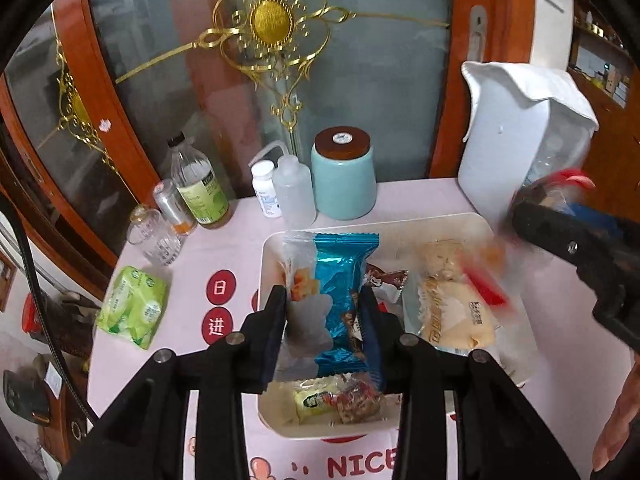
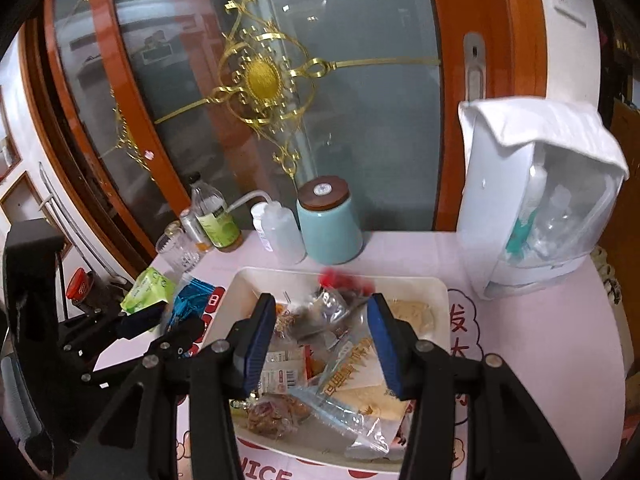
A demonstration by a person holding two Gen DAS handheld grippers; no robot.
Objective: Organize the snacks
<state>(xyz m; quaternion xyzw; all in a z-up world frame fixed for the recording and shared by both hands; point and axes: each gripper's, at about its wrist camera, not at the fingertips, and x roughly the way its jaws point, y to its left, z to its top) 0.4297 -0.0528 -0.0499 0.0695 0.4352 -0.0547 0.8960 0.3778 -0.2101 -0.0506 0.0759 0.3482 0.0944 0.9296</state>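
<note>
The blue foil snack packet [image 1: 340, 300] stood upright between the left gripper [image 1: 325, 320] jaws, long axis running away from the camera, above the white rectangular tray [image 1: 472, 224] on the counter; whether they pinched it I couldn't tell. One packet there. The right gripper [image 2: 322, 340] jaws clamped a clear wrapped pastry bag [image 2: 352, 364].

A blue foil snack packet [image 1: 342, 300] stands upright over a white tray [image 1: 476, 224], overlapping a clear-wrapped snack [image 1: 300, 284]. Loose in the tray lie a pale bread bag [image 1: 452, 312], a small green-labelled pack [image 1: 314, 400] and a brown nut bar [image 1: 358, 400].
</note>
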